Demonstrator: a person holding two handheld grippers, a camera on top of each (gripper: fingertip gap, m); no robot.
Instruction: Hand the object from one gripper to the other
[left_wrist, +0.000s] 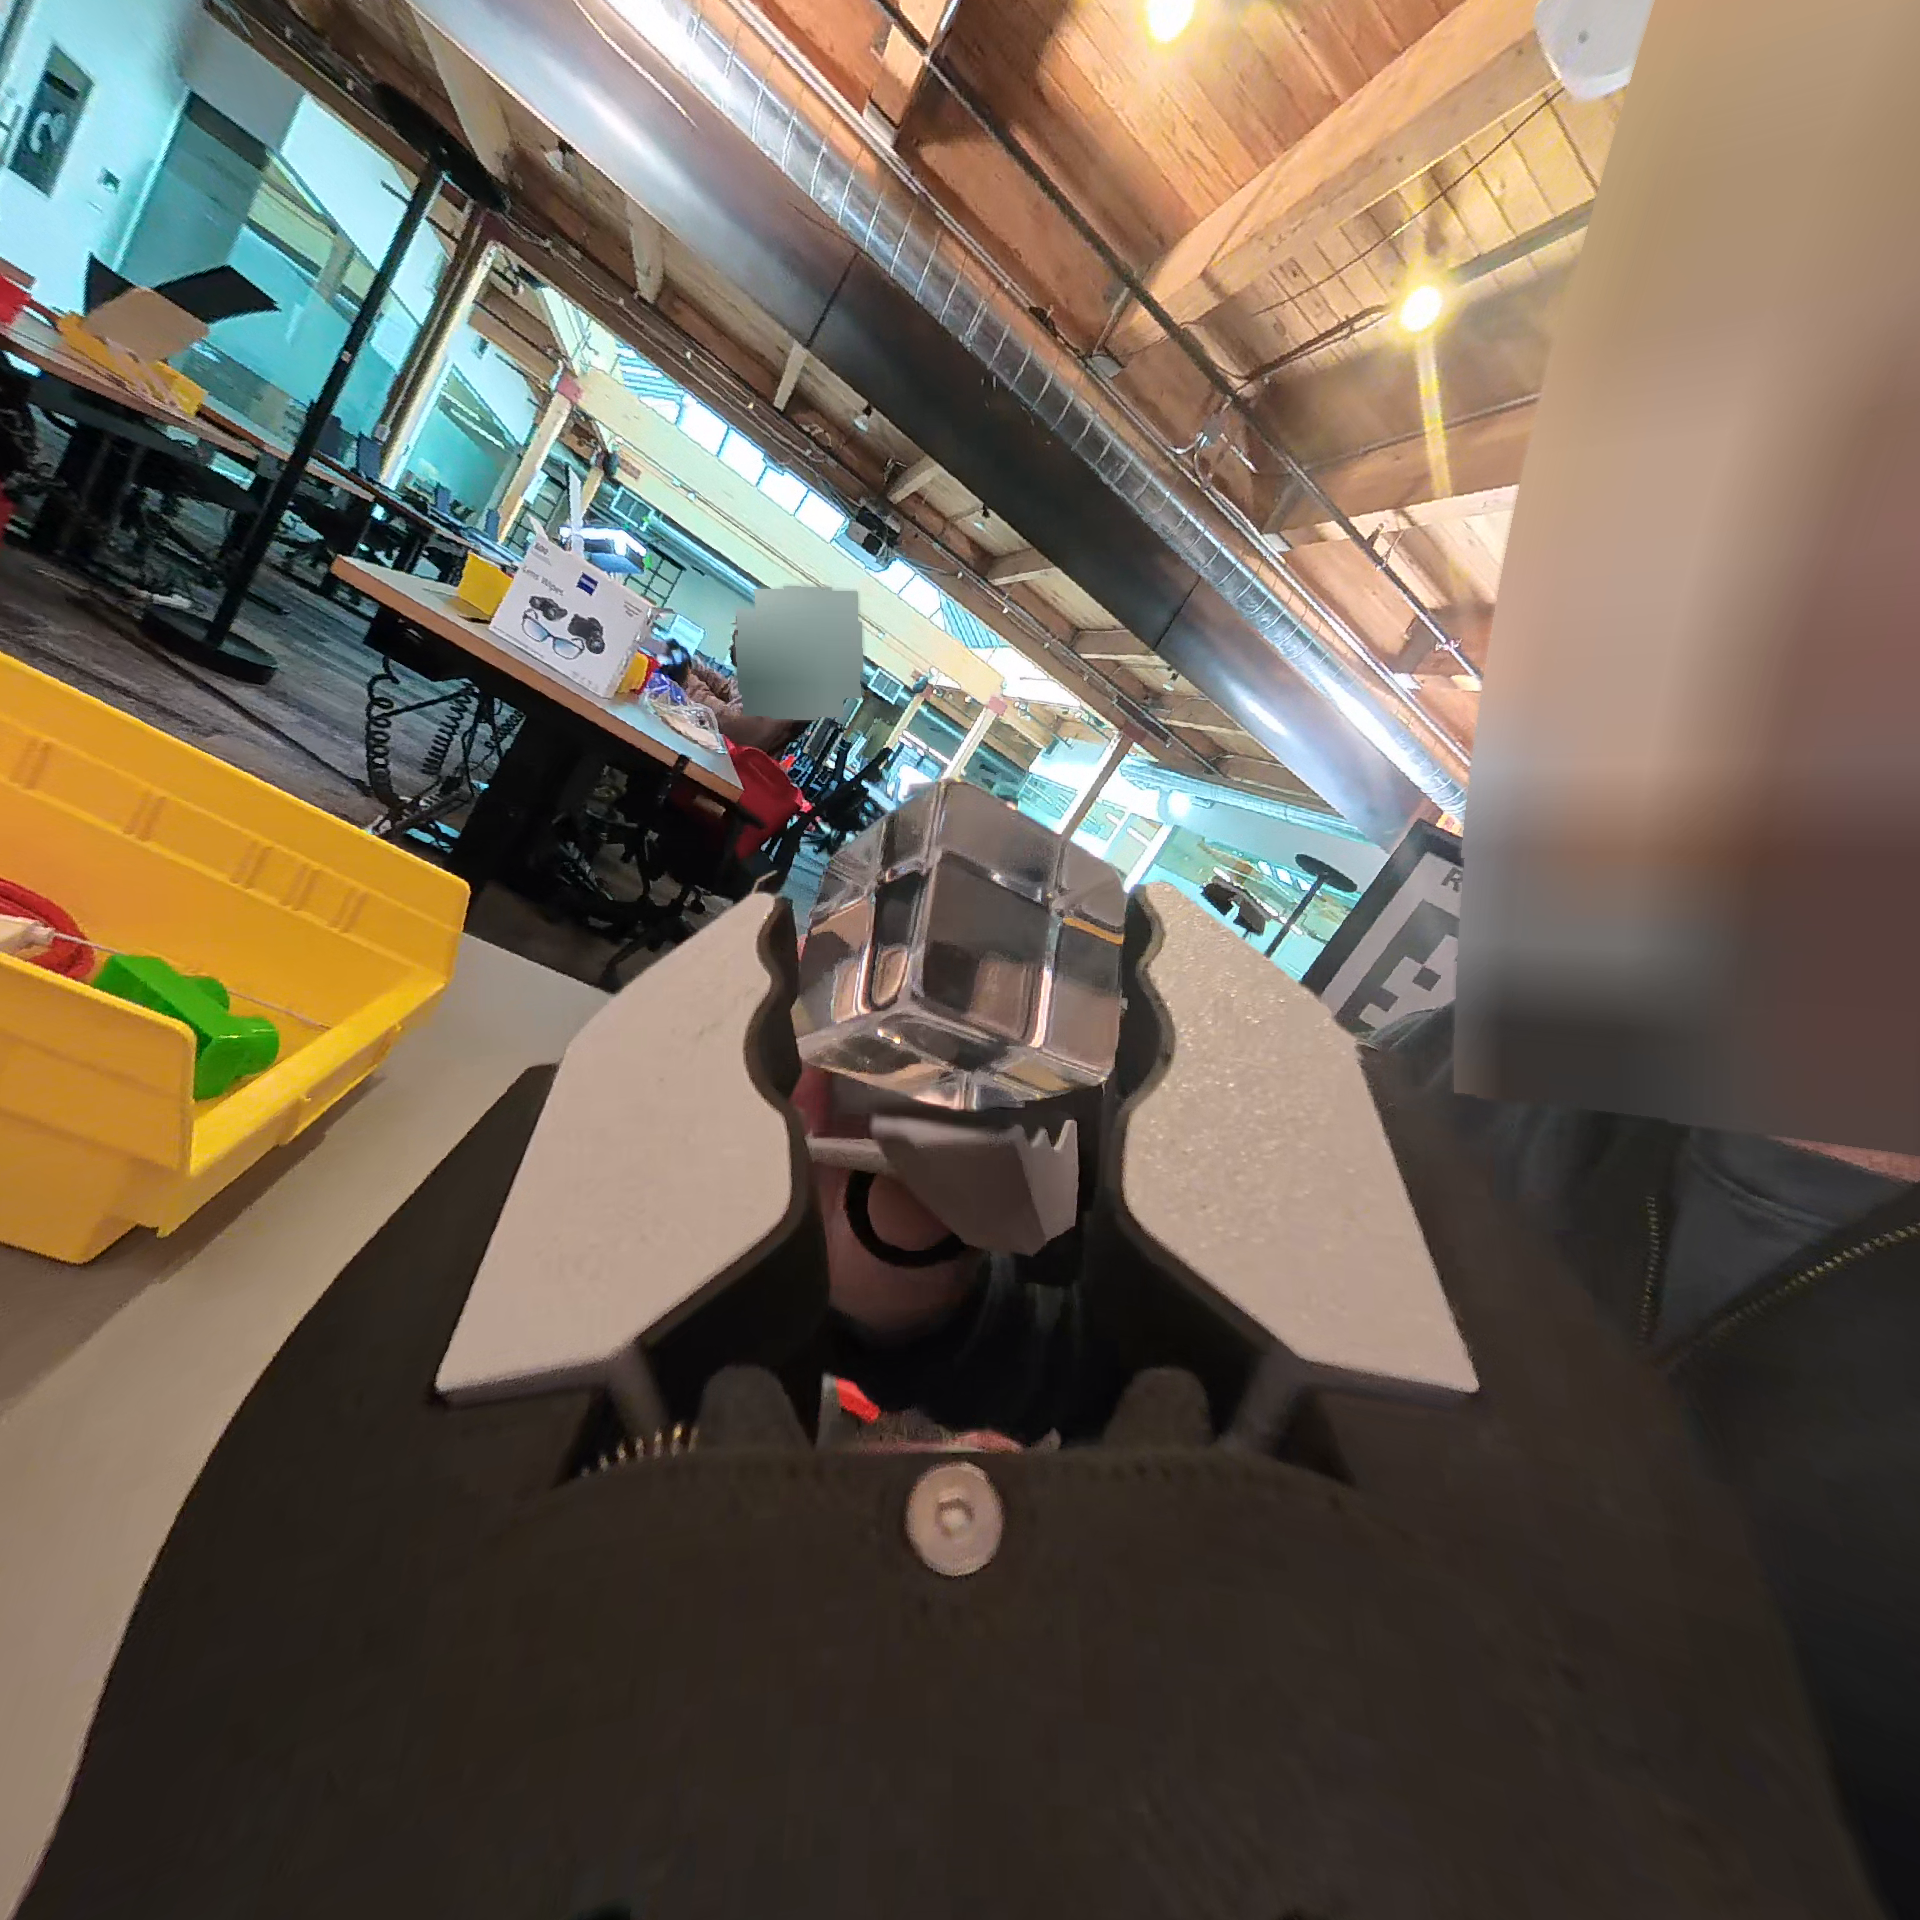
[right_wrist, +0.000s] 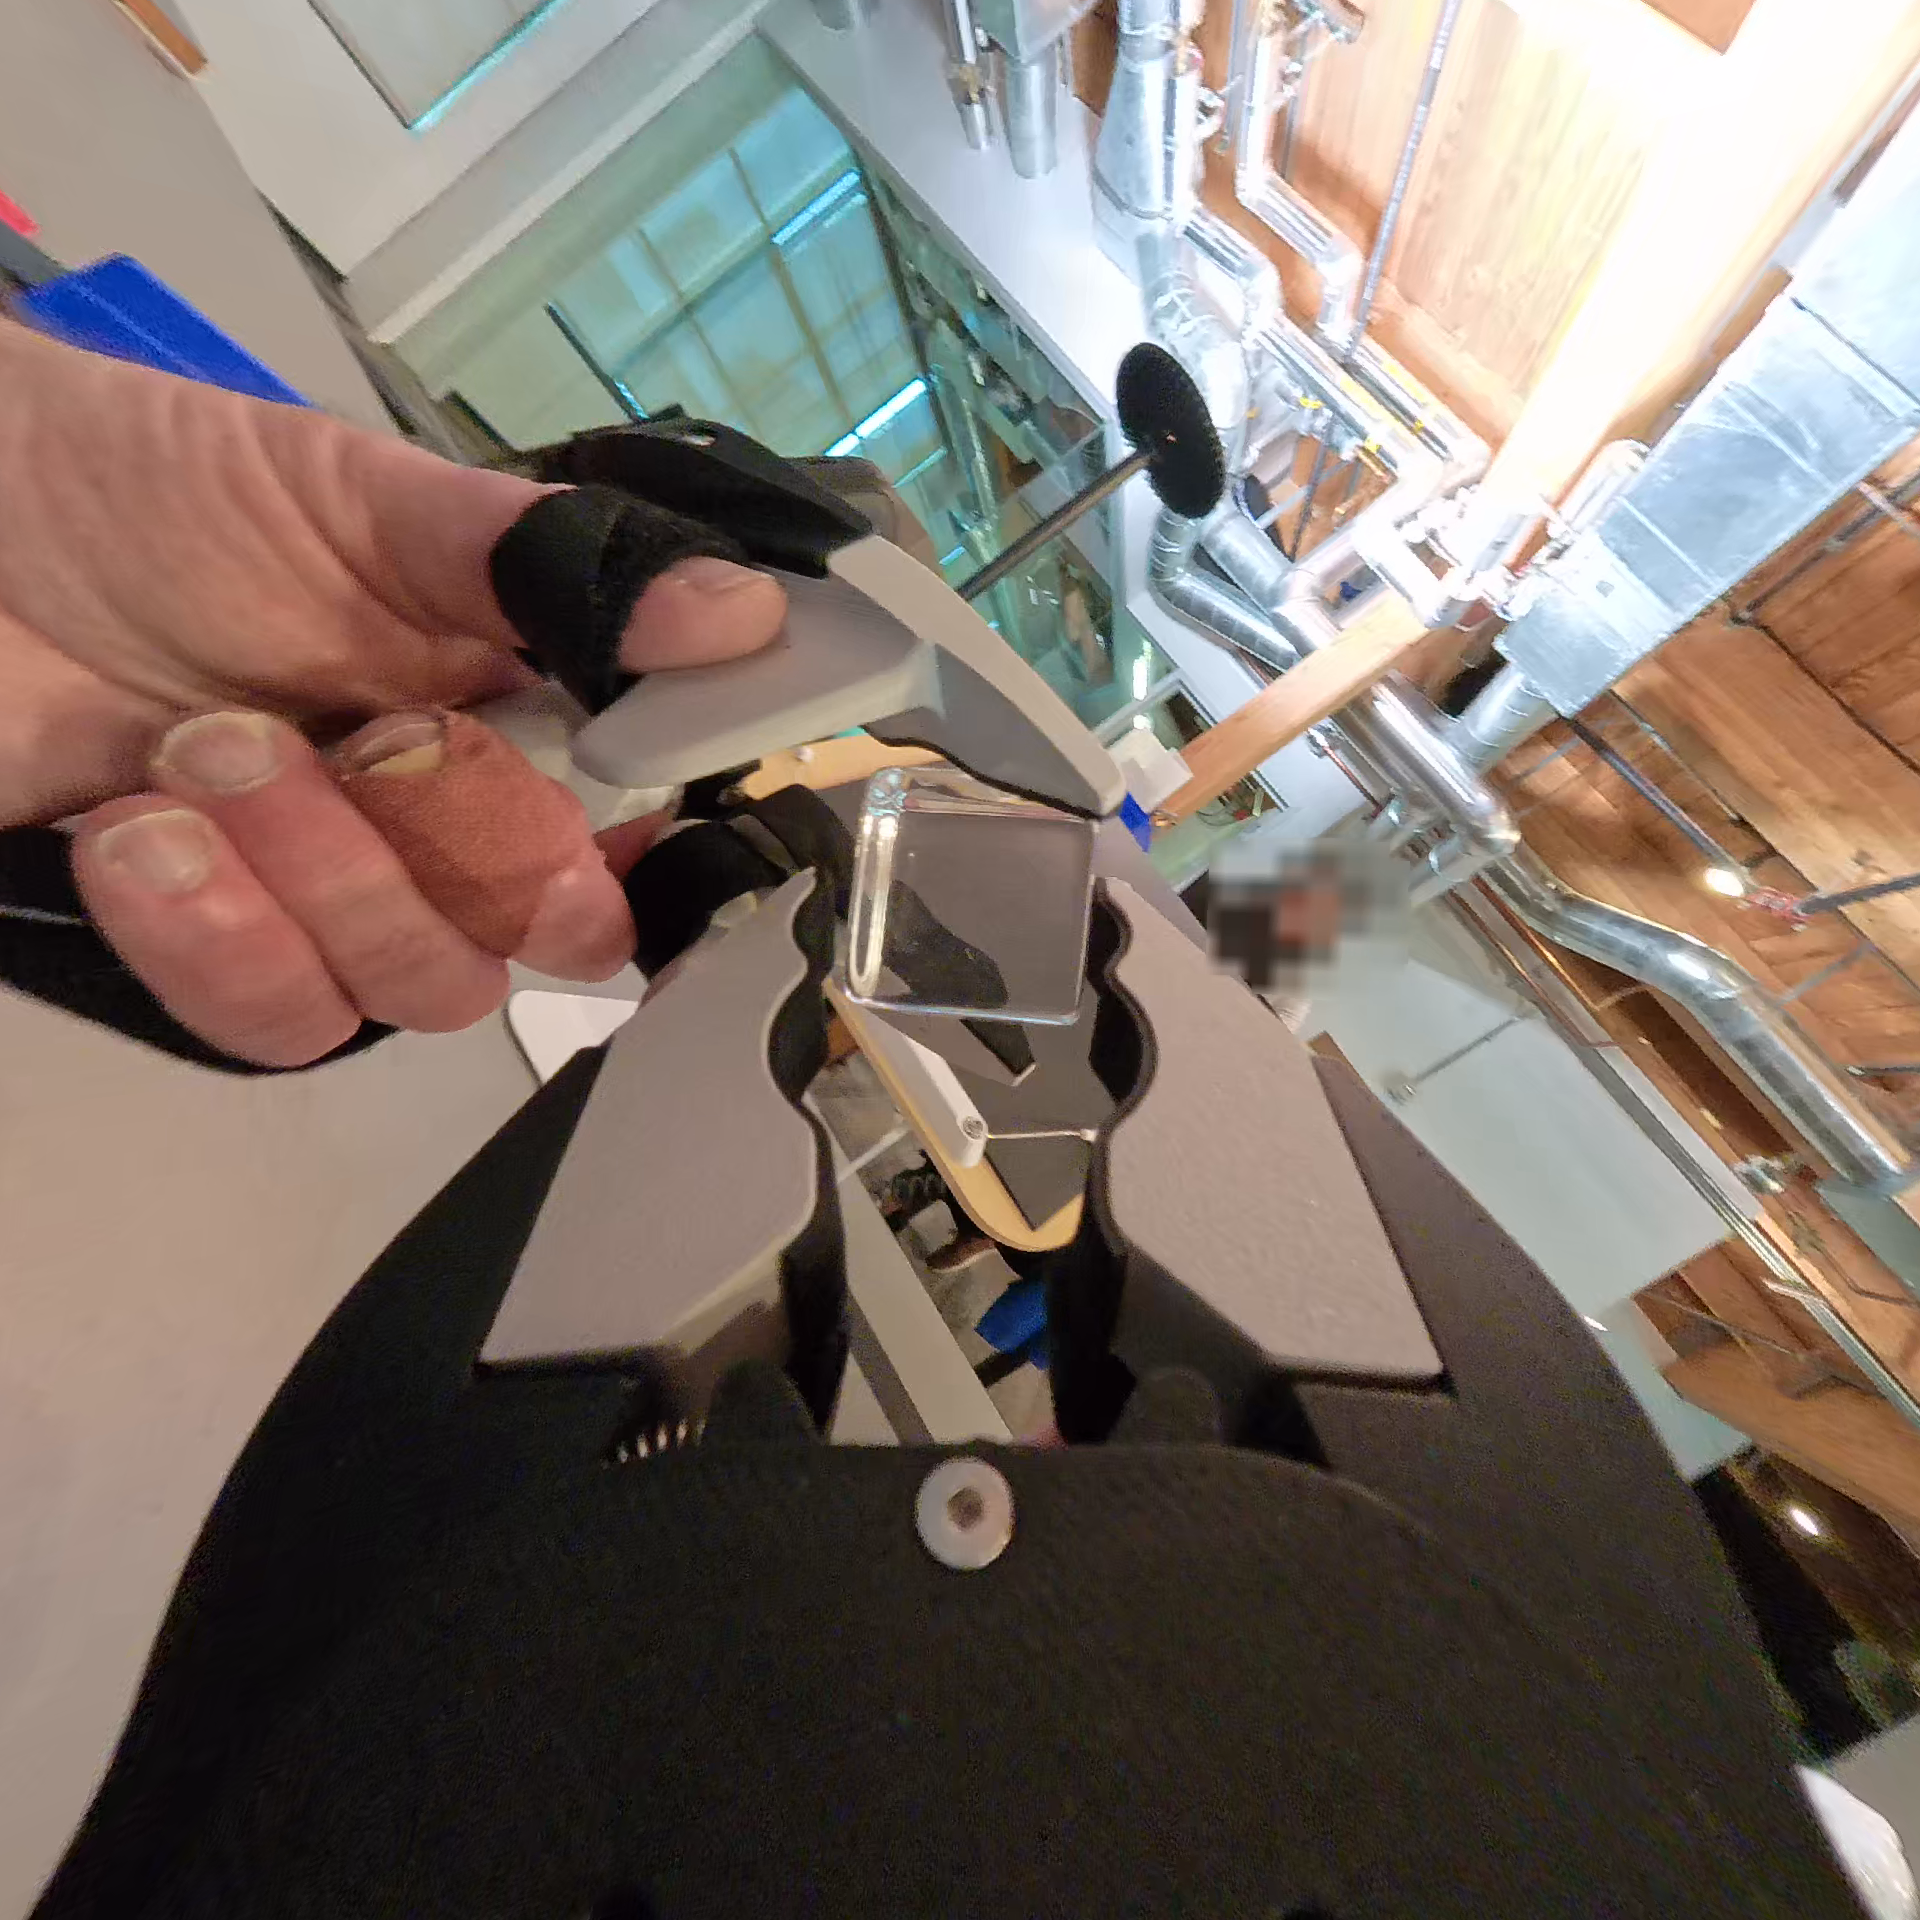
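A clear plastic cube (left_wrist: 966, 935) is held up in the air between both grippers. My left gripper (left_wrist: 961, 935) is shut on it, one grey fingertip on each side. A finger of the right gripper (left_wrist: 966, 1164) presses against the cube's near underside. In the right wrist view the cube (right_wrist: 971, 909) sits between the tips of my right gripper (right_wrist: 956, 914), which is shut on its left and right faces. The left gripper comes in from the upper left, with one finger (right_wrist: 935, 707) on the cube's top face and the other under it.
A yellow bin (left_wrist: 260, 894) holding a green part (left_wrist: 197, 1023) and a red cable stands on the grey table (left_wrist: 156, 1455) at the left. The person's dark jacket (left_wrist: 1714, 1351) is close on the right. The person's hand (right_wrist: 260, 727) holds the left gripper. The grippers are tip to tip, or close to it.
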